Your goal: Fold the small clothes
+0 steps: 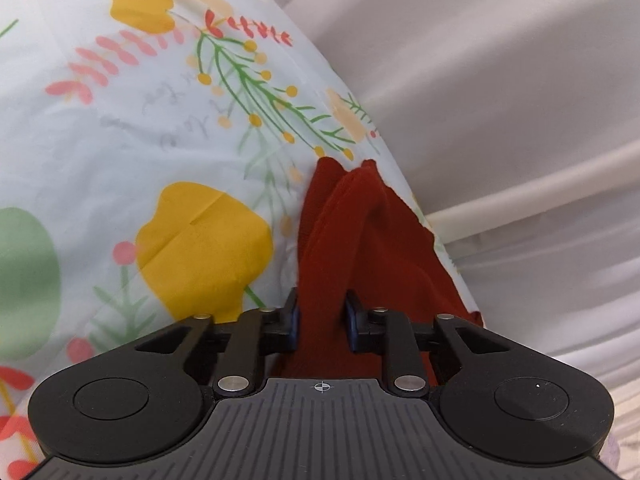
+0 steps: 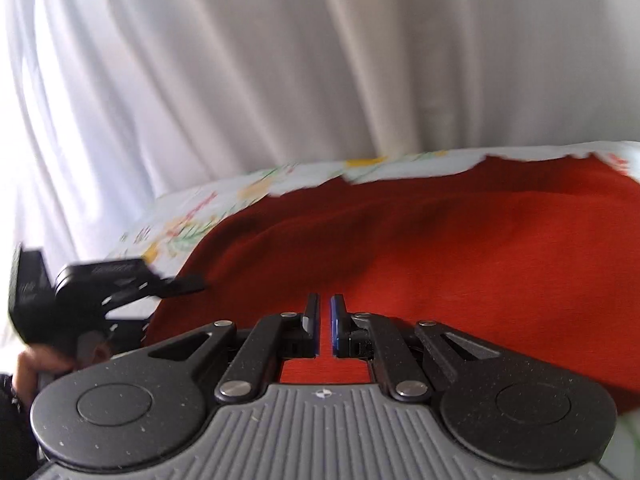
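Observation:
A small red garment (image 2: 420,248) lies on a floral tablecloth (image 2: 280,184). In the left wrist view my left gripper (image 1: 322,312) is shut on a bunched fold of the red garment (image 1: 348,232), which rises in ridges between the fingers near the cloth's right edge. In the right wrist view my right gripper (image 2: 325,316) sits low over the garment's near edge, its fingers almost together with a thin slit between them; whether fabric is pinched there I cannot tell. The left gripper (image 2: 120,292) also shows at the garment's left edge in the right wrist view.
The floral tablecloth (image 1: 140,140) covers the table surface and ends at an edge on the right of the left wrist view. White draped curtain (image 2: 320,60) hangs behind the table. A white rail (image 1: 540,188) runs behind it.

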